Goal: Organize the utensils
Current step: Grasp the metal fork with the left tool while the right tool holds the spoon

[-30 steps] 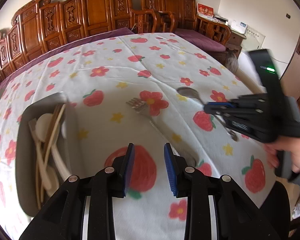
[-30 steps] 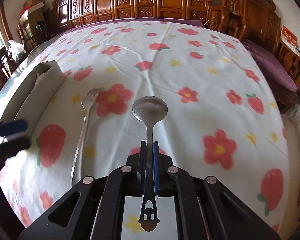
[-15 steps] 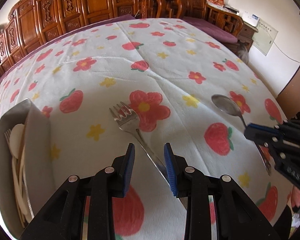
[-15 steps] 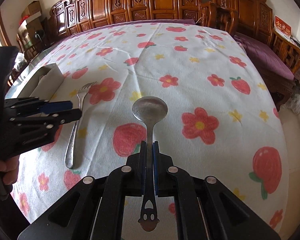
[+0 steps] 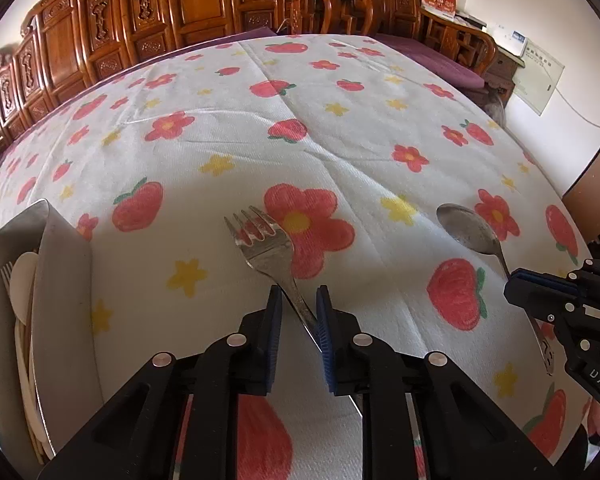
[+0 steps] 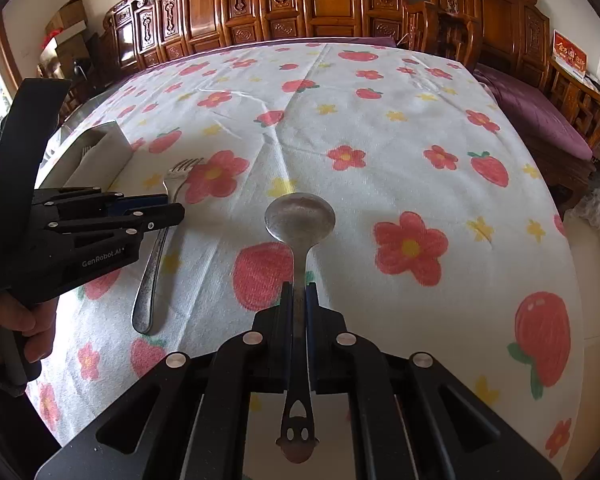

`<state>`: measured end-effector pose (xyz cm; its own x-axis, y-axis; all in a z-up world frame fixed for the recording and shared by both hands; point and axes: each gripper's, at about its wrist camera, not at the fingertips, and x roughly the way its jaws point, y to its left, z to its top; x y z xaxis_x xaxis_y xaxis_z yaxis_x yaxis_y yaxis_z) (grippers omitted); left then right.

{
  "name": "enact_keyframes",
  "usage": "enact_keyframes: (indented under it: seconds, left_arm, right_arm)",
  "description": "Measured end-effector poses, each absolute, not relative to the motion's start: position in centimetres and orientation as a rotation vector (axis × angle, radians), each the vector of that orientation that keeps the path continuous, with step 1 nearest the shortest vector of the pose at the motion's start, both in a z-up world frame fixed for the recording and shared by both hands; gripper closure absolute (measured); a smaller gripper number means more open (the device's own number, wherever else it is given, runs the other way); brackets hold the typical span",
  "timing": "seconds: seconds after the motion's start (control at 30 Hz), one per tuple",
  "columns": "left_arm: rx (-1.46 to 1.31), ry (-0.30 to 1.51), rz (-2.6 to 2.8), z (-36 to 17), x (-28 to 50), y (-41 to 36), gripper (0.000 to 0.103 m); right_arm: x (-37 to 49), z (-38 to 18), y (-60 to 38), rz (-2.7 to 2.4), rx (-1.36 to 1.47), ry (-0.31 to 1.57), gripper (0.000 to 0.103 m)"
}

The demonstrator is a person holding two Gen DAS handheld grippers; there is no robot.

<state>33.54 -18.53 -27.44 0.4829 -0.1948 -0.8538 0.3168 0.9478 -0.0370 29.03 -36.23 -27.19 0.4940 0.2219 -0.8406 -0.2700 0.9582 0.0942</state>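
**Closing In on the Fork**

Lying on the flowery cloth [image 5: 340, 152], the fork [image 5: 266, 246] has its prongs pointing away from the left tongs [image 5: 297, 312]. Its handle runs back between the two blue pads [image 5: 325, 332]. The jaws have just been closing. The handle leans against the pad on the right side, but a gap shows on the other side, so the fork is not squeezed yet. In the right view the fork lies flat, and the left tongs [image 6: 172, 210] sit over its neck, with a hand [image 6: 16, 324] holding them from behind.

The right tongs [image 6: 299, 300] are clenched tight on the spoon [image 6: 300, 222]. The spoon's bowl sticks out ahead of the tips, and its handle end, with a little smiley face cut in it, pokes out behind the pads. Seen from the left tongs, the spoon [image 5: 470, 230] is off to the right.

A grey tray [image 5: 64, 280] sits to the left of the left tongs. It holds pale spoons and another fork.
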Motion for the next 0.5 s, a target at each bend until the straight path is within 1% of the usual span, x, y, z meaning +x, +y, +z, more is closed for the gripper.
enact_keyframes:
  seconds: [0.13,0.17,0.2,0.5]
  left_arm:
    - [0.121,1.015,-0.315,-27.2,33.2,-18.0,0.096]
    - [0.12,1.015,-0.318,-27.2,33.1,-18.0,0.099]
    - [0.12,1.015,-0.322,-27.2,33.0,-18.0,0.1]
    - [0.173,0.996,-0.334,-26.7,31.7,-18.0,0.101]
  right_arm:
    - [28.9,-27.0,-36.1,0.296,-0.054,1.01,0.095]
    - [28.8,-26.9,-36.0,0.297,-0.055,1.01,0.095]
    - [28.8,-26.9,-35.9,0.298,-0.056,1.009,0.095]
    - [28.0,-25.8,-35.2,0.307,-0.07,0.996,0.095]
